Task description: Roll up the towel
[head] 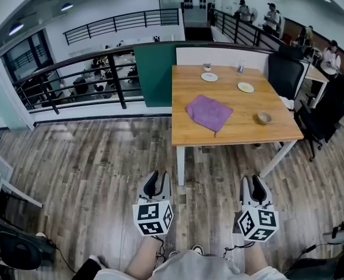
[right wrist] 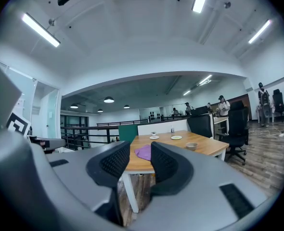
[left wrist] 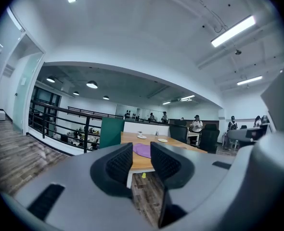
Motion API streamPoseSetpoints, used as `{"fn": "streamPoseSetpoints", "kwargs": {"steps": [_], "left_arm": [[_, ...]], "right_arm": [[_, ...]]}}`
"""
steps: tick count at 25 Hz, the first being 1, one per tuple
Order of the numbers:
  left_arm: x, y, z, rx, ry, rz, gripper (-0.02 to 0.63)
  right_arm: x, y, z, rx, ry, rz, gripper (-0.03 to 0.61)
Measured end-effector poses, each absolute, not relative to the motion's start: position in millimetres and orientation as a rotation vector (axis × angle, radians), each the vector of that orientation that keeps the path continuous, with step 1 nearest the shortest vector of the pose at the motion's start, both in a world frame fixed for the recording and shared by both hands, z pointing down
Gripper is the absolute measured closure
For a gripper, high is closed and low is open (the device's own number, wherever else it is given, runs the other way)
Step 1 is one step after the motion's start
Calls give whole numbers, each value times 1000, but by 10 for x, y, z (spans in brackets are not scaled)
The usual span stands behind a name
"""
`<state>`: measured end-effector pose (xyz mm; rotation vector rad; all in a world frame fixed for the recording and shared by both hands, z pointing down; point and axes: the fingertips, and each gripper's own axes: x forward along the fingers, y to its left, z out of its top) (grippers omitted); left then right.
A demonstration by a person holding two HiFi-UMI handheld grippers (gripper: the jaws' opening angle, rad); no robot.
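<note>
Holds left gripper (head: 157, 182) slightly parted, empty, well short of the purple towel (head: 209, 112) lying rumpled on the wooden table (head: 242, 130); holds right gripper (head: 255, 186) parted and empty too. Risks a lopsided roll if begun on unflattened folds.

Purple towel (head: 209, 112) — unrolled, flat but slightly rumpled — lying near the middle of the wooden surface (head: 248, 130), upper half of the frame, right of centre.

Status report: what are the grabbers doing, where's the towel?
Left gripper, right gripper open, empty, short of table. Towel unrolled on table, untouched. Bowl right of it, apart.
</note>
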<state>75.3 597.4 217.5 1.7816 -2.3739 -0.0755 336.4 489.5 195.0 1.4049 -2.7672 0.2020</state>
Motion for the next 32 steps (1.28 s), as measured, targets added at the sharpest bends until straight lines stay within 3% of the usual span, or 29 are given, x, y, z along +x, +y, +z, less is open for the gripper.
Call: {"fn": "streamPoseSetpoints", "kwargs": {"steps": [3,6,10,14,18,23,32], "left_arm": [[732,5999,2127,1778,-2403,-78,429],[718,6010,2121,1780,-2403,-58,396],[759,5993,2119,1804,-2375,-38,322],[781,5956,2074,1809,-2382,-55,177],[779,5928,2044,1800,-2408,-68,98],[787,5884,2093,1778,-2418,-89,61],[723,5682,2237,1682,-2458,-77,60]], "right_arm": [[3441,4878,1932,1427,-2769,206,426],[3527,4863,1907,1458,-2770,208,385],[3627,4830,1850,1494,-2777,229,277],[3689,4771,1833,1519,-2758,203,181],[3711,4725,1829,1540,-2766,176,94],[3754,4636,1827,1573,-2791,158,13],[3819,4278,1932,1546,-2804,225,5]]}}
